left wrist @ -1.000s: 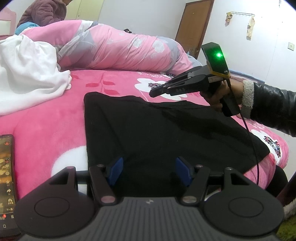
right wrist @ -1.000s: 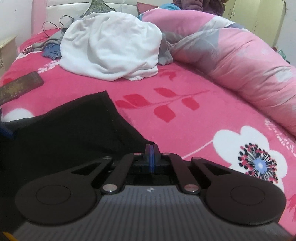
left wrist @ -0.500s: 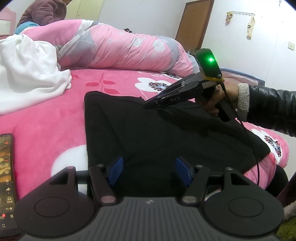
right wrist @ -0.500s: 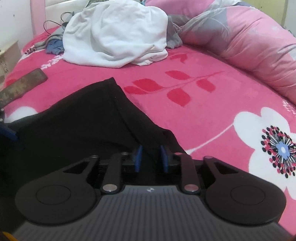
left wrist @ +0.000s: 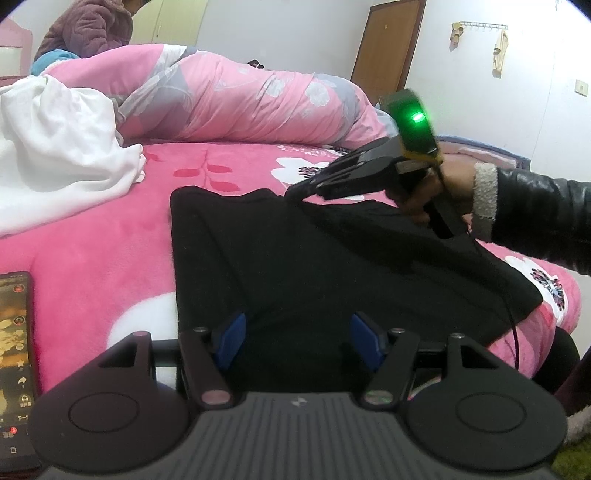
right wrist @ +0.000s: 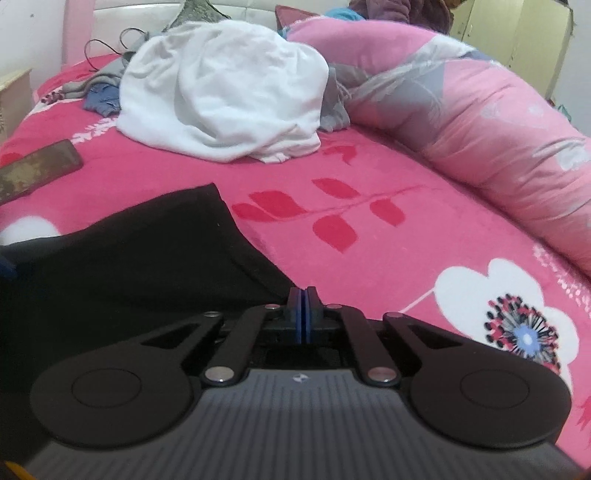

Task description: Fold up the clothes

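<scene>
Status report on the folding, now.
Left claw open, over the black garment. Right claw shut at the garment's far edge; grip on cloth unclear. Garment flat on the pink bed. Phone and white cloth lie apart.

I see a bed covered by a bright pink fleece blanket (right wrist: pixel 424 236) printed with red leaf sprigs and white flowers. Along its far edge lies a long rolled quilt in pale pink and grey floral cotton (left wrist: pixel 240 103). A white padded headboard with a pink frame (right wrist: pixel 79 44) stands at the head of the bed, and a pale wooden nightstand (right wrist: pixel 13 96) sits just beside that corner. The walls are plain white (left wrist: pixel 546 74); one carries a brown wooden door (left wrist: pixel 388 51), a metal hook rail (left wrist: pixel 480 26) and a small wall switch (left wrist: pixel 581 86). Cream wardrobe doors (right wrist: pixel 517 44) close off the far side. The light is soft and even.
</scene>
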The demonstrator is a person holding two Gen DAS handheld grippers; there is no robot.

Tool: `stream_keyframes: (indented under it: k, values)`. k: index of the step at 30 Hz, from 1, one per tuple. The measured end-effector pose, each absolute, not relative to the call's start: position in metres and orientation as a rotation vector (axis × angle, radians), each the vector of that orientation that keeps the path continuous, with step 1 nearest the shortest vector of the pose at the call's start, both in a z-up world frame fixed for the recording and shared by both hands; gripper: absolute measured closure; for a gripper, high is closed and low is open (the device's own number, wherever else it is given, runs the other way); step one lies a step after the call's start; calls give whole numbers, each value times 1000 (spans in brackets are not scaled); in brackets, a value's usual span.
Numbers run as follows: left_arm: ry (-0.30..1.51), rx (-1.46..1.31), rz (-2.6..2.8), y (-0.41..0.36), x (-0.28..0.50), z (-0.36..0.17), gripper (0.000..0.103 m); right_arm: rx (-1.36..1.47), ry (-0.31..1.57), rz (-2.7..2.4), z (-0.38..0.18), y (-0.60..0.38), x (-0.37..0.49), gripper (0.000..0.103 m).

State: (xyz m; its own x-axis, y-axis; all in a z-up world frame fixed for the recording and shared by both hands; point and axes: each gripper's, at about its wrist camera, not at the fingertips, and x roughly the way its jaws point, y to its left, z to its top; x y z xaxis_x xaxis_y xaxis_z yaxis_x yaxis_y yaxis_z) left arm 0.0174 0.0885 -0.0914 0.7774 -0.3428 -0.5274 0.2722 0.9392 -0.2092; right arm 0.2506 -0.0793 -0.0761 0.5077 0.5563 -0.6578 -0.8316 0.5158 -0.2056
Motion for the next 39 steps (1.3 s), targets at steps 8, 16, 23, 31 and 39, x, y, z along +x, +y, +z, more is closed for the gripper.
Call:
stream_keyframes:
  k: [8, 16, 23, 31, 39]
  values:
    - [602, -70, -323, 83, 15, -90, 38, -441, 521, 704, -75, -100, 265, 101]
    - [612, -60, -308, 80, 16, -89, 38, -117, 532, 405, -7, -271, 261, 71]
    - [637, -54, -290, 78, 23, -89, 38, 99, 749, 249, -58, -362, 260, 39]
    - [653, -17, -267, 72, 24, -88, 38, 244, 739, 251, -97, -379, 274, 100]
    - [615, -11, -224, 72, 18, -79, 34, 188, 645, 142, -76, -386, 248, 90]
